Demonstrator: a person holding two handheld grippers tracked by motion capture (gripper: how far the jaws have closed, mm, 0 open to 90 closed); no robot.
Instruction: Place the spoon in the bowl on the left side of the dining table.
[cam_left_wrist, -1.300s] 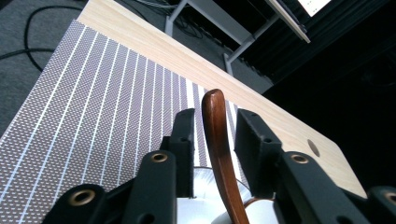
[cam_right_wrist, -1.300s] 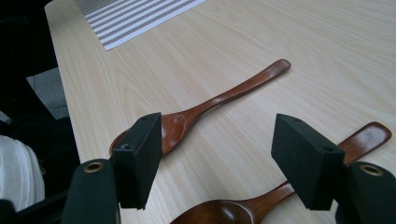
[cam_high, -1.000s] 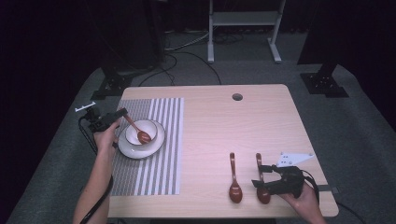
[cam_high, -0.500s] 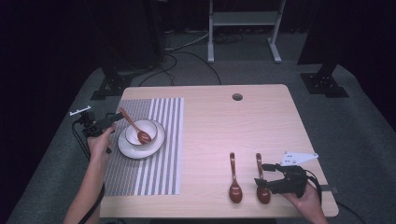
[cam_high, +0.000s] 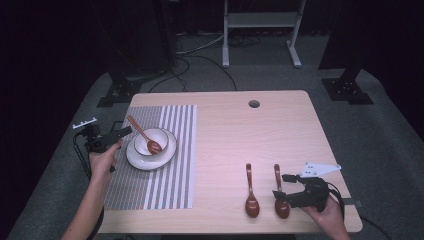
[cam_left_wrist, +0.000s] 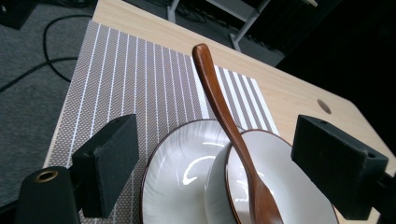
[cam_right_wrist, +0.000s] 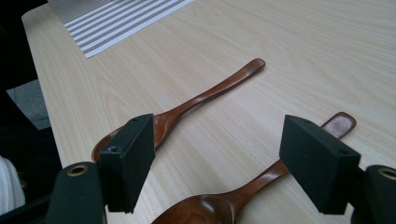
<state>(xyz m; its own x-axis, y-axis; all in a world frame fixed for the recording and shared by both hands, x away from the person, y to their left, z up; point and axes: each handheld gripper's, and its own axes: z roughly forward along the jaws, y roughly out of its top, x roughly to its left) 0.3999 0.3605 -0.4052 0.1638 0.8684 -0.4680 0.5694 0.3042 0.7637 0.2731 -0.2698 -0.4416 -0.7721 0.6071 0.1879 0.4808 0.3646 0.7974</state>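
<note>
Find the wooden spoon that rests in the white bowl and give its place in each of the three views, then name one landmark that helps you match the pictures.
High view: the spoon in the bowl lies left of centre, handle pointing up-left over the striped placemat.
Left gripper view: the spoon in the bowl runs down the middle between the black jaws.
Right gripper view: not in it; two other spoons lie on the table there.
Shared landmark: the striped placemat, at top left in the right gripper view.

1 spoon (cam_high: 144, 136) in bowl (cam_high: 159, 138); 2 spoons (cam_high: 251, 192) on table.

High view: above, facing forward and down over the bench (cam_high: 225, 130).
Left view: close, low over the bowl (cam_left_wrist: 280, 186).
Right view: close over two spoons (cam_right_wrist: 205, 95).
Shared: all show the striped mat (cam_high: 165, 150).
</note>
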